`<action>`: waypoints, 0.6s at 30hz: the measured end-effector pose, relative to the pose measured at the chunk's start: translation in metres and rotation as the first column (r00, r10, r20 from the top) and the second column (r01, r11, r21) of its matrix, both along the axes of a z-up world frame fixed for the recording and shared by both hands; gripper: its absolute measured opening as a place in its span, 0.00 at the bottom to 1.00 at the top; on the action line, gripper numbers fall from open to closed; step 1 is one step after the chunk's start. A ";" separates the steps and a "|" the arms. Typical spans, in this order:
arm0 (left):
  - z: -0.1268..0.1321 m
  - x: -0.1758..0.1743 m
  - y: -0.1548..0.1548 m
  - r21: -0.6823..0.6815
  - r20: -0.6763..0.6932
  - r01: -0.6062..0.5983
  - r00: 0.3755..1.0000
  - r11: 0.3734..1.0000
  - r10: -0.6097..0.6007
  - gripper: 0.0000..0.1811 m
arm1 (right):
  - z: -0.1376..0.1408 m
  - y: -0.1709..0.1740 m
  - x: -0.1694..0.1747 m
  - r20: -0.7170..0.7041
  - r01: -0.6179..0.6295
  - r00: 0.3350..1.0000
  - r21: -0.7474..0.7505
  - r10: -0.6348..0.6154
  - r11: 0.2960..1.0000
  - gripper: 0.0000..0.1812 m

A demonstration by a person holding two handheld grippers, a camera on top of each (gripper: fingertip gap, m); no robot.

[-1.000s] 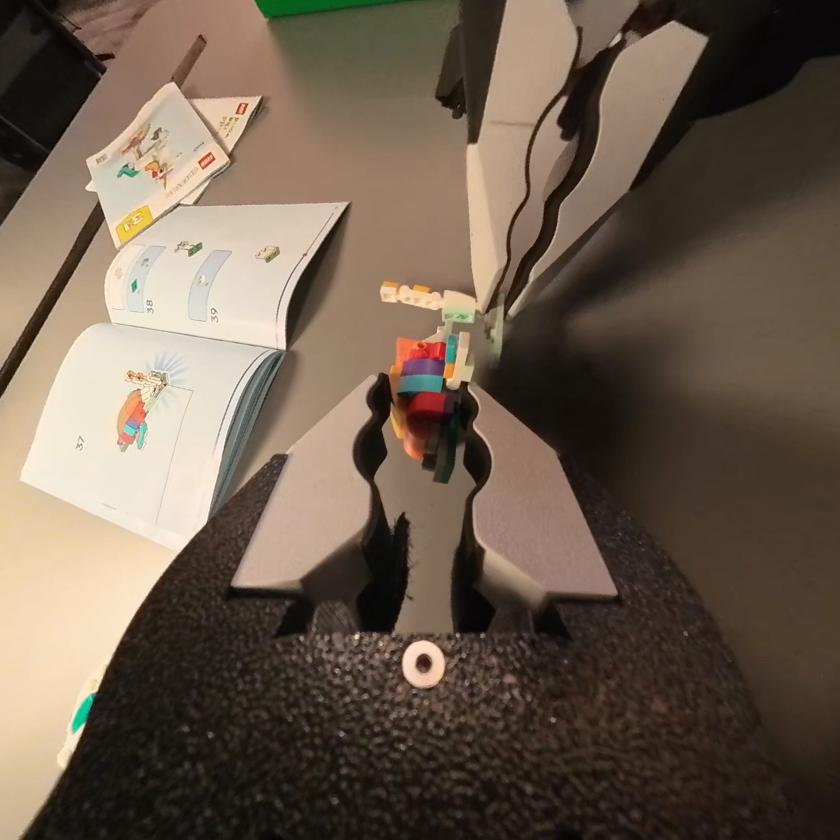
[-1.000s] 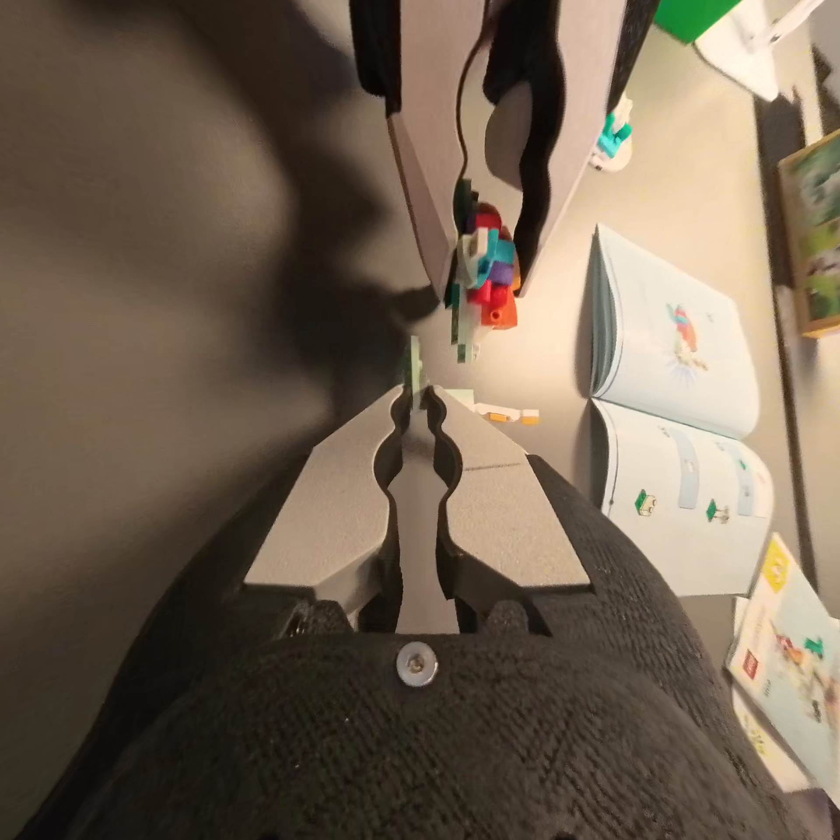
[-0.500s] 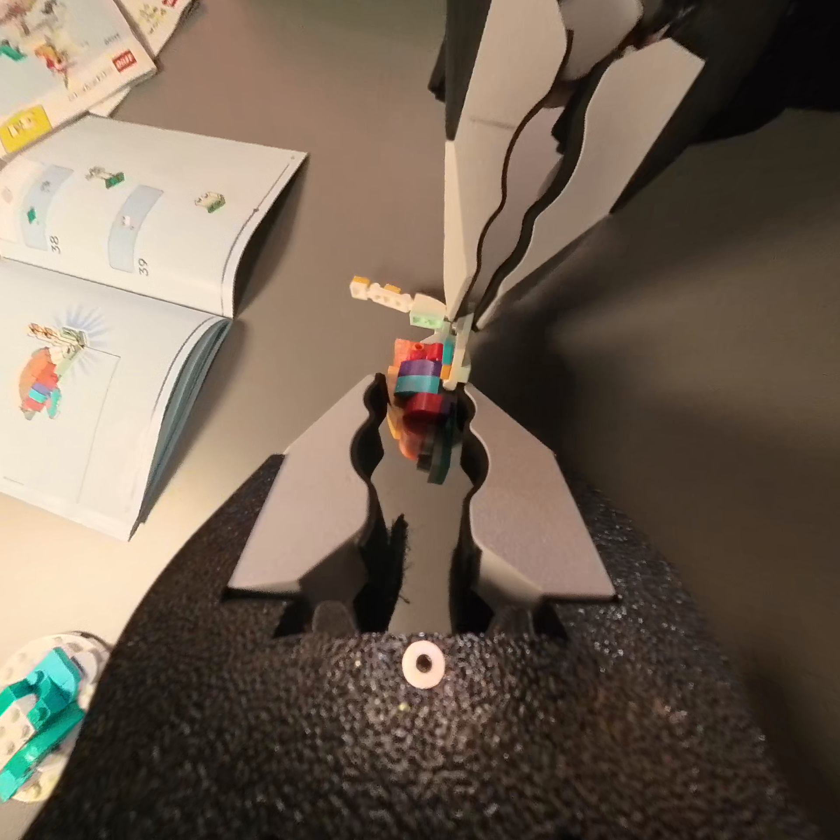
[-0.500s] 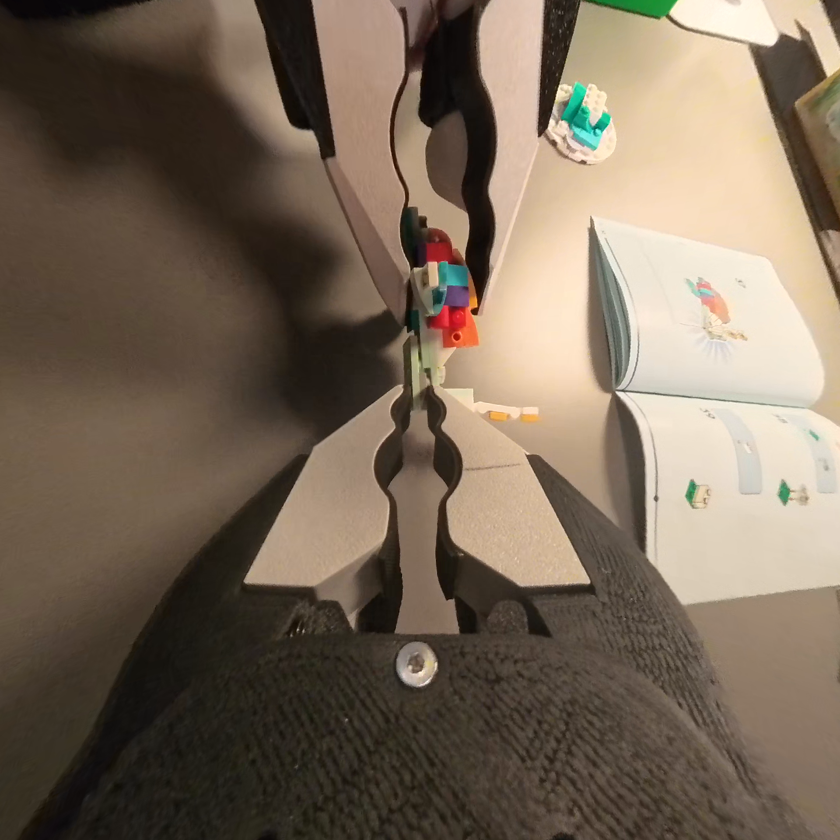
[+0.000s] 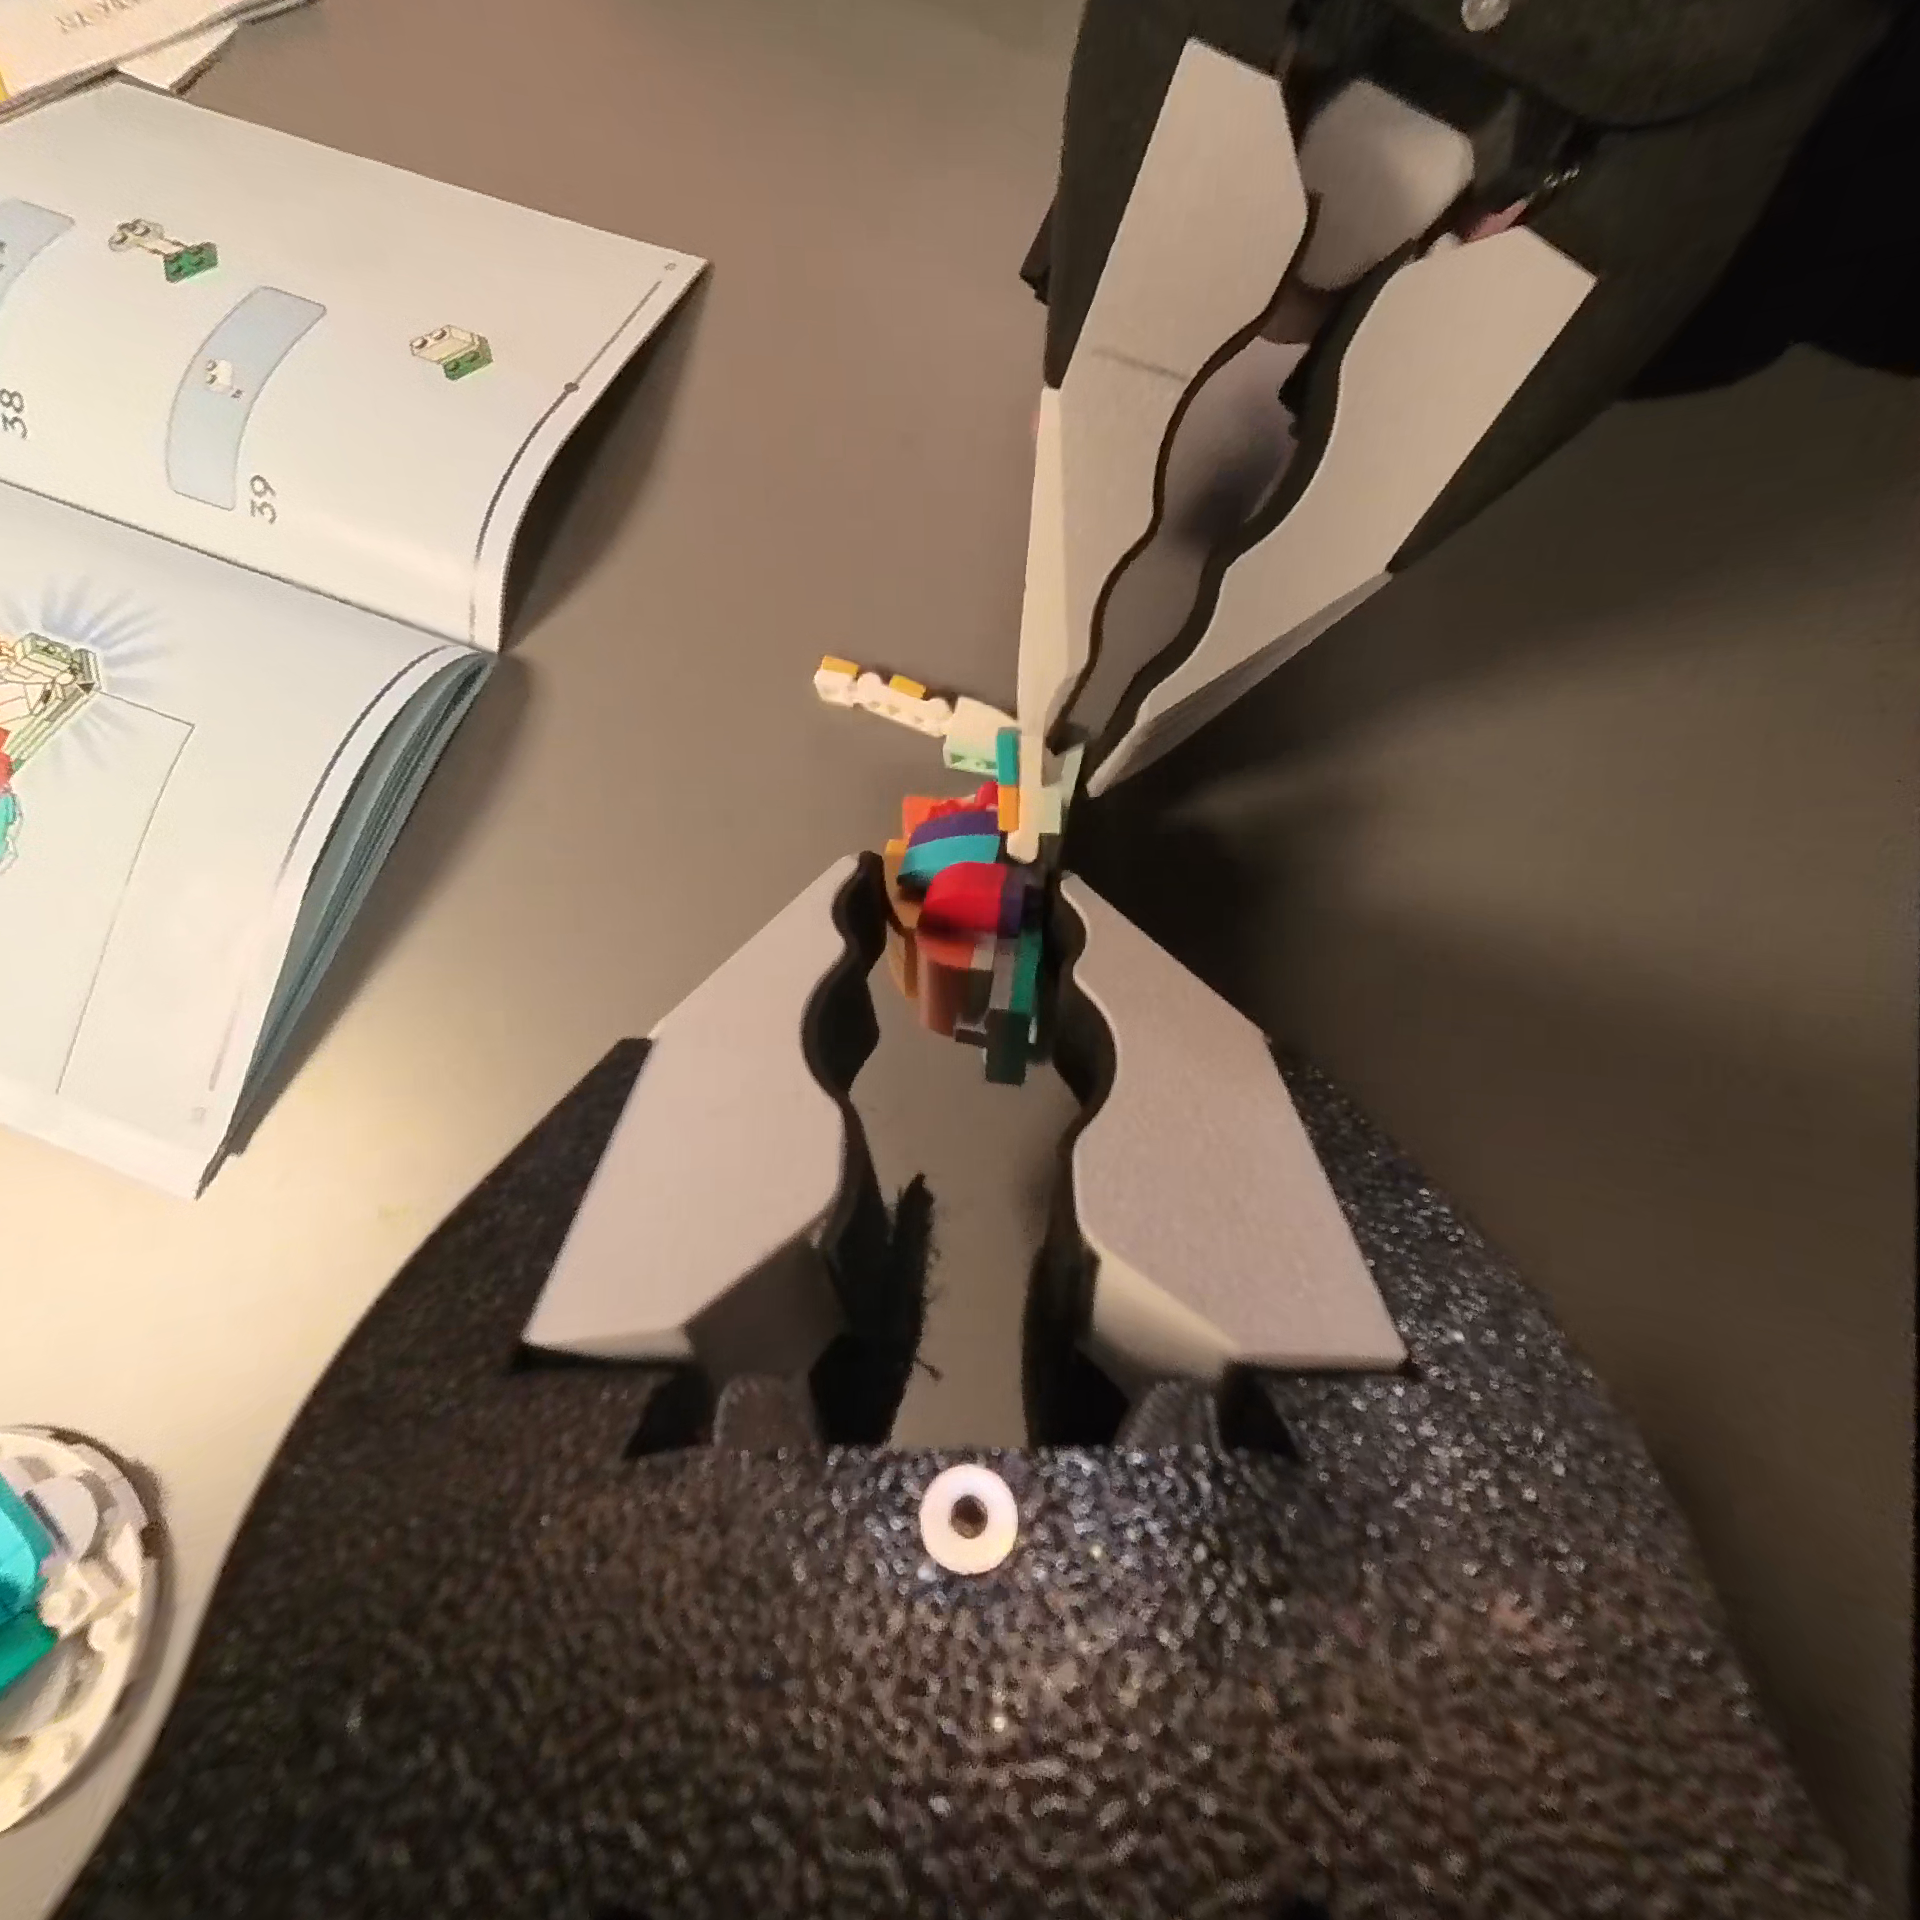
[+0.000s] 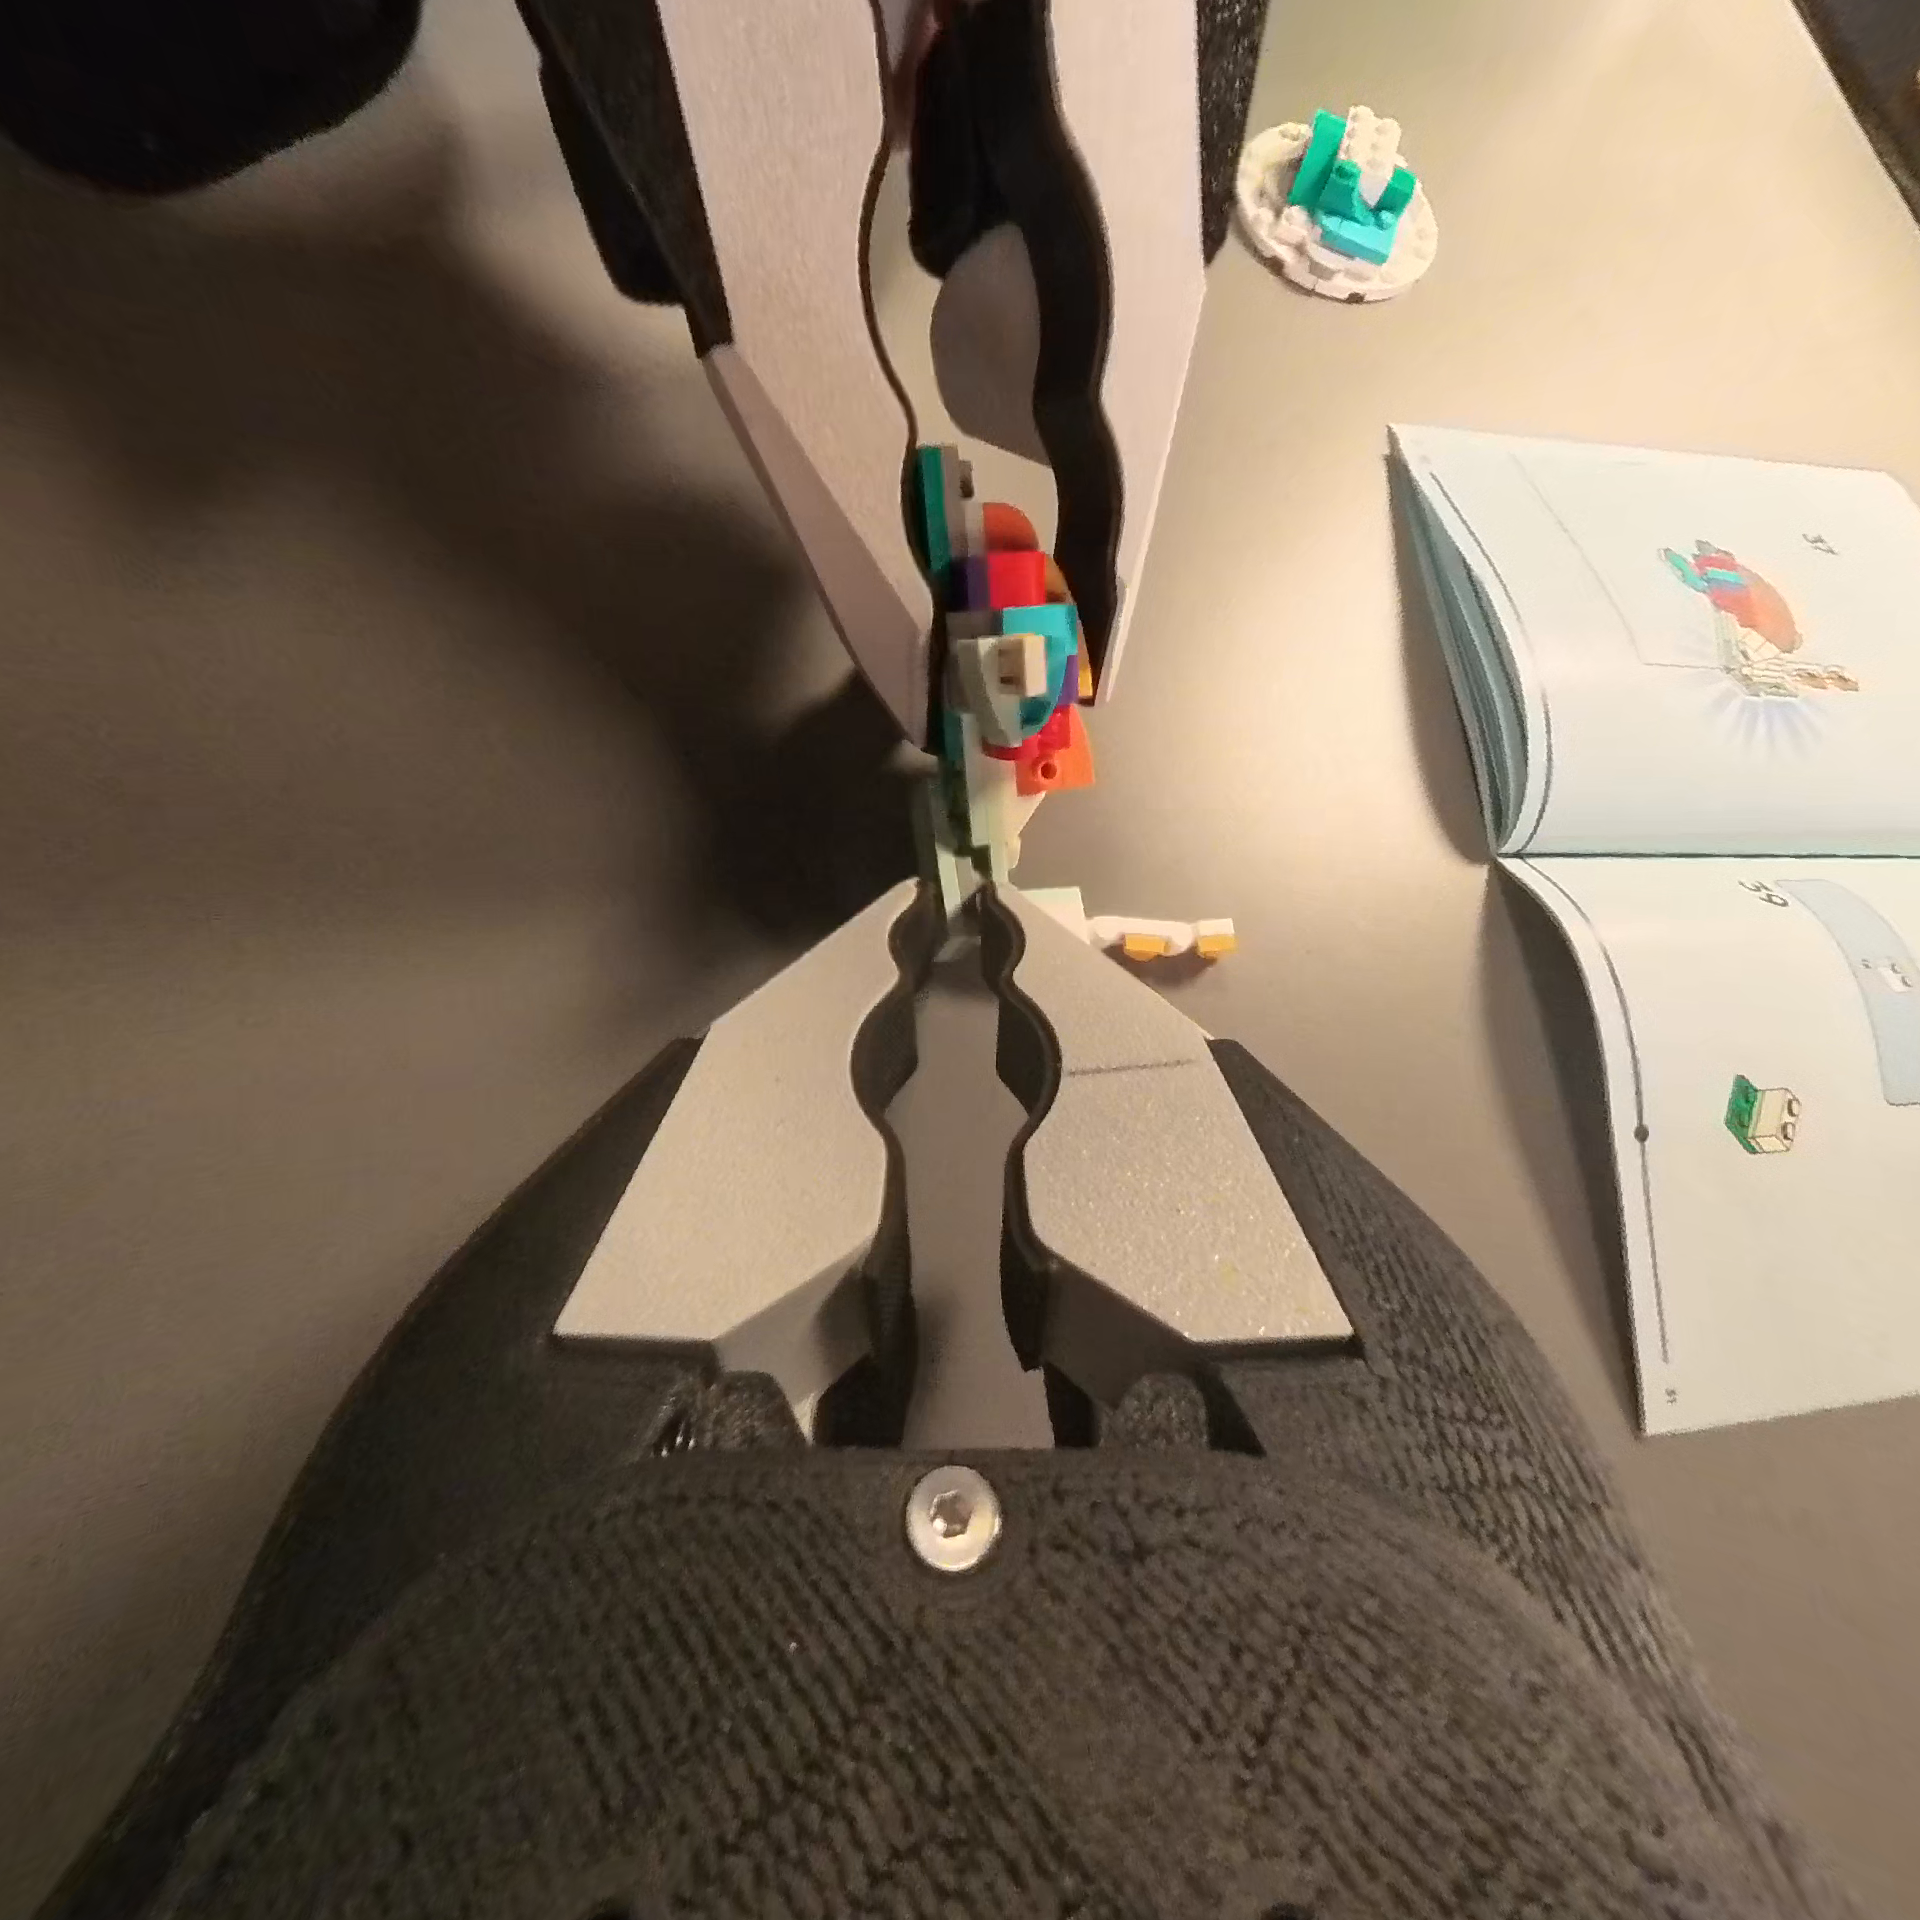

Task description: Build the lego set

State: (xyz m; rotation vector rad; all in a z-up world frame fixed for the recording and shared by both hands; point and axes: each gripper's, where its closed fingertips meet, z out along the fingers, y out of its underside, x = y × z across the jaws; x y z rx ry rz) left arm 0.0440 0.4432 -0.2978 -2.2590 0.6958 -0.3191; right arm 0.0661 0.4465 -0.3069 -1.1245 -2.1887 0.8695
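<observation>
My left gripper (image 5: 961, 873) is shut on a colourful lego model (image 5: 966, 914) of red, teal, purple and orange bricks, held above the grey table. My right gripper (image 6: 954, 899) is shut on a pale green sub-assembly (image 6: 951, 857) with a white arm with yellow tips (image 6: 1164, 935) sticking out sideways. The grippers meet tip to tip. The pale green piece touches the end of the model (image 6: 1008, 623). The right gripper (image 5: 1065, 764) comes in from the top of the left wrist view, and the left gripper (image 6: 1013, 707) from the top of the right wrist view.
An open instruction booklet (image 5: 312, 499) lies on the table beside the grippers; it also shows in the right wrist view (image 6: 1714, 831). A round white base with teal bricks (image 6: 1340, 208) stands farther off, seen at the left wrist view's edge (image 5: 52, 1579). More leaflets (image 5: 156, 31) lie beyond the booklet.
The grippers have closed the gap between them. The pale green piece was apart from the model and now rests against its end. Both grips are unchanged.
</observation>
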 end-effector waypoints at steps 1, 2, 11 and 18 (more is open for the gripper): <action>0.000 0.000 -0.001 0.007 0.013 -0.008 1.000 1.000 0.008 0.15 | -0.001 0.000 0.001 -0.002 0.002 1.000 0.007 -0.002 1.000 0.05; 0.000 0.000 -0.001 0.013 0.026 -0.017 1.000 1.000 0.017 0.15 | -0.001 -0.001 0.001 -0.008 0.002 1.000 0.001 -0.002 1.000 0.06; 0.003 -0.006 -0.005 0.159 -0.047 -0.020 0.999 0.987 0.028 0.15 | 0.009 0.019 0.003 0.068 0.224 0.974 -0.277 -0.214 0.934 0.14; 0.016 -0.024 -0.004 0.375 -0.221 0.004 0.972 0.927 0.085 0.15 | 0.001 0.032 -0.001 0.413 0.494 0.846 -0.371 -0.336 0.786 0.14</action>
